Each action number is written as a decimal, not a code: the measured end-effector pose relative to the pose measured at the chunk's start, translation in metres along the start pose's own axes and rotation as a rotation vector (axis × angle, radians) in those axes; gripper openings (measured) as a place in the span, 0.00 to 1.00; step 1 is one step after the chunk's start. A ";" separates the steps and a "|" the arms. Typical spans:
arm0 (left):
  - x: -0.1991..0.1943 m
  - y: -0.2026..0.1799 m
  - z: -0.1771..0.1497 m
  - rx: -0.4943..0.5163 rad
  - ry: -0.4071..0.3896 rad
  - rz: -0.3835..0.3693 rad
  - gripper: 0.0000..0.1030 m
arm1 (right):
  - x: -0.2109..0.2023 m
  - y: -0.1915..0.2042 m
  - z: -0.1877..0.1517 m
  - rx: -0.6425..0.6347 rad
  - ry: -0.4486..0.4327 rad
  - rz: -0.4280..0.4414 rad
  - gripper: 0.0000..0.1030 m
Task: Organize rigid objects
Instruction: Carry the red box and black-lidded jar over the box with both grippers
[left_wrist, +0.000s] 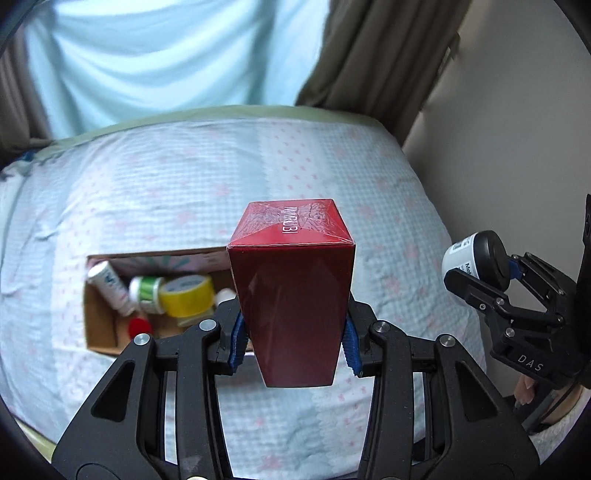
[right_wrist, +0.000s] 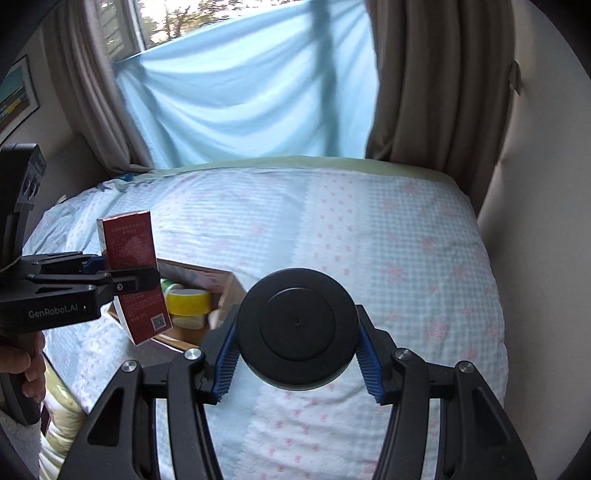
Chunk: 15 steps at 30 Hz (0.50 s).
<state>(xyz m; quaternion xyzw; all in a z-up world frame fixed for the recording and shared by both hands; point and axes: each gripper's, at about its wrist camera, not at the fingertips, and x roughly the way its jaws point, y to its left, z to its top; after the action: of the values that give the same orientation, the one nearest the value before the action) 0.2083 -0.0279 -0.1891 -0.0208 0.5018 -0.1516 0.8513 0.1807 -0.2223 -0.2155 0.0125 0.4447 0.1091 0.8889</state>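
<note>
Left gripper (left_wrist: 291, 334): blue pads clamped on both sides of a tall red box (left_wrist: 291, 295), held upright above the bed (left_wrist: 184, 184); white lettering on the box top reads "MARUBI"; seen from the right wrist, the box side carries small print and a QR code. The gripper body is marked "GenRobot.AI"

Right gripper (right_wrist: 297, 356): closed on a jar (right_wrist: 297, 328) with a black lid and a white body, lifted clear of the bed at the right; its label is only partly legible. The gripper housing reads "DAS"

Cardboard box (left_wrist: 99, 332): open, lying on the bedspread left of and beyond the red box, which hides its right end. Inside: a white bottle (left_wrist: 109, 286), a green and white jar (left_wrist: 147, 293), a roll of yellow tape (left_wrist: 188, 295), a red cap (left_wrist: 139, 326)

Surroundings: checked bedspread with pink flowers; far side, pale blue sheet (right_wrist: 240, 103) between brown curtains (right_wrist: 436, 81); wall at right
</note>
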 end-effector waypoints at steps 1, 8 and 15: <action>-0.006 0.010 -0.003 -0.013 -0.012 -0.003 0.37 | 0.000 0.009 0.002 -0.011 -0.005 0.004 0.51; -0.037 0.094 -0.012 -0.064 -0.044 -0.017 0.37 | 0.002 0.076 0.014 -0.022 -0.016 0.012 0.51; -0.042 0.182 -0.018 -0.057 -0.025 -0.027 0.37 | 0.023 0.144 0.026 0.061 0.007 -0.007 0.51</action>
<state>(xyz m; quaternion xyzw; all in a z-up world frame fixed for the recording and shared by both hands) 0.2171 0.1591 -0.1965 -0.0538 0.4950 -0.1482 0.8545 0.1882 -0.0753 -0.2007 0.0377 0.4510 0.0926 0.8869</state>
